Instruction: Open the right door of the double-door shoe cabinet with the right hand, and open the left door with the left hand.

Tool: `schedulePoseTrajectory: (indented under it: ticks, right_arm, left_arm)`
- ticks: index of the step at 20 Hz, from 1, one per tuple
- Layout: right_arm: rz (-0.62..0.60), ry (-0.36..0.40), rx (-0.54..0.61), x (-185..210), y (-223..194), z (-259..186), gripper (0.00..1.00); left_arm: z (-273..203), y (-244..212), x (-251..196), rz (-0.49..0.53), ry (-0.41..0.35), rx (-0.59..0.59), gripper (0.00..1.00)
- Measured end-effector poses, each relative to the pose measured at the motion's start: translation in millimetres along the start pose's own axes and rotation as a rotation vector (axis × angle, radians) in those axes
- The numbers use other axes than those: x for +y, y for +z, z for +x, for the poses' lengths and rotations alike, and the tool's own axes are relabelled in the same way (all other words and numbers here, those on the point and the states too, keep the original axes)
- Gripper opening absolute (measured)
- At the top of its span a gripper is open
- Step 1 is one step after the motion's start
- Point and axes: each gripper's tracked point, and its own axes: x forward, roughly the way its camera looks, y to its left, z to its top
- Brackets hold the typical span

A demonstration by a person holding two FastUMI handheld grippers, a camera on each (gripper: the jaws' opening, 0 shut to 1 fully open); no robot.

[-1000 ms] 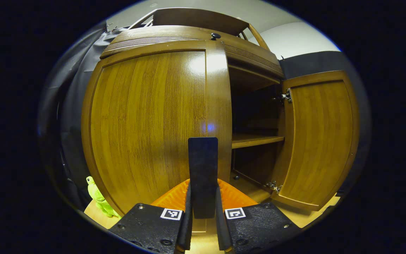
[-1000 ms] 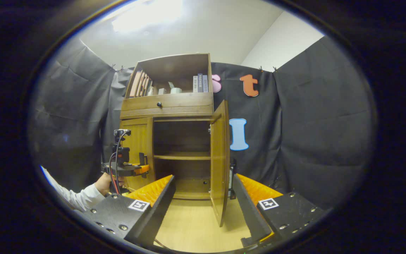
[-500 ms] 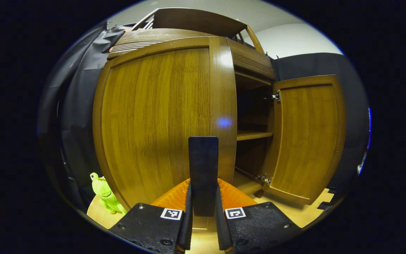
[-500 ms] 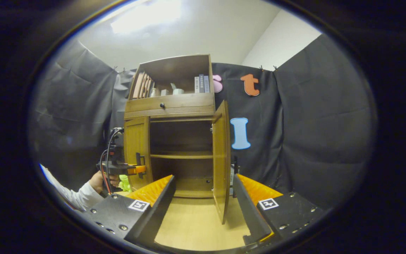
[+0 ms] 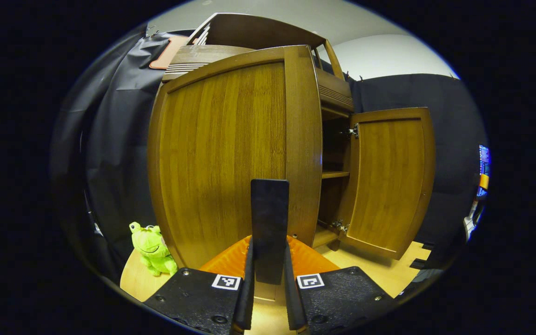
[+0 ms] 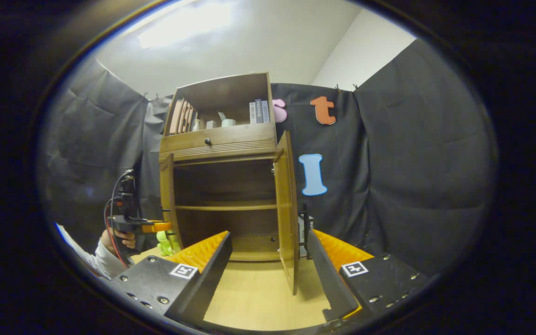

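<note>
Two tongs: left tongs (image 5: 268,298) clamped on left door handle (image 5: 270,230); right tongs (image 6: 268,274) wide, empty.

plush frog (image 5: 152,248) left of cabinet (image 6: 224,139), on floor (image 6: 254,298)

Left tongs (image 5: 269,279) clamped together; right tongs (image 6: 268,260) spread wide.

The left claw (image 5: 269,260) is clamped on the left door's handle (image 5: 270,223); the left door (image 5: 231,158) and right door (image 5: 389,177) stand open.
</note>
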Motion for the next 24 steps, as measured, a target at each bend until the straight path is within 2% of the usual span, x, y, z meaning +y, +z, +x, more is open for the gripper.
schedulePoseTrajectory:
  ticks: [6, 10, 15, 16, 17, 19, 20, 24]
  right_arm:
    - [-0.019, 0.017, 0.034, 10, -10, 4, 0.94]
    - [-0.01, 0.034, 0.038, 17, -13, 9, 0.97]
    - [-0.007, 0.047, 0.026, 29, -9, 13, 0.97]
    - [-0.005, 0.057, 0.02, 34, -7, 14, 0.97]
    - [-0.003, 0.071, 0.015, 40, -6, 15, 0.99]
    - [-0.005, 0.095, 0.018, 50, -8, 20, 0.97]
    - [-0.006, 0.102, 0.023, 54, -10, 23, 0.94]
    - [0.0, 0.128, 0.033, 71, -15, 37, 0.97]
  left_arm:
    - [-30, 0, 14, 0.015, 0.003, -0.008, 0.31]
    - [-52, 1, 29, 0.012, 0.016, -0.013, 0.3]
    - [-71, -1, 49, 0.03, 0.059, -0.025, 0.29]
    - [-75, 0, 54, 0.025, 0.065, -0.024, 0.3]
    - [-80, -1, 58, 0.021, 0.07, -0.025, 0.26]
    - [-87, 0, 67, 0.019, 0.086, -0.032, 0.26]
    - [-91, 0, 75, 0.027, 0.103, -0.035, 0.25]
    - [-103, 5, 105, 0.056, 0.175, -0.06, 0.23]
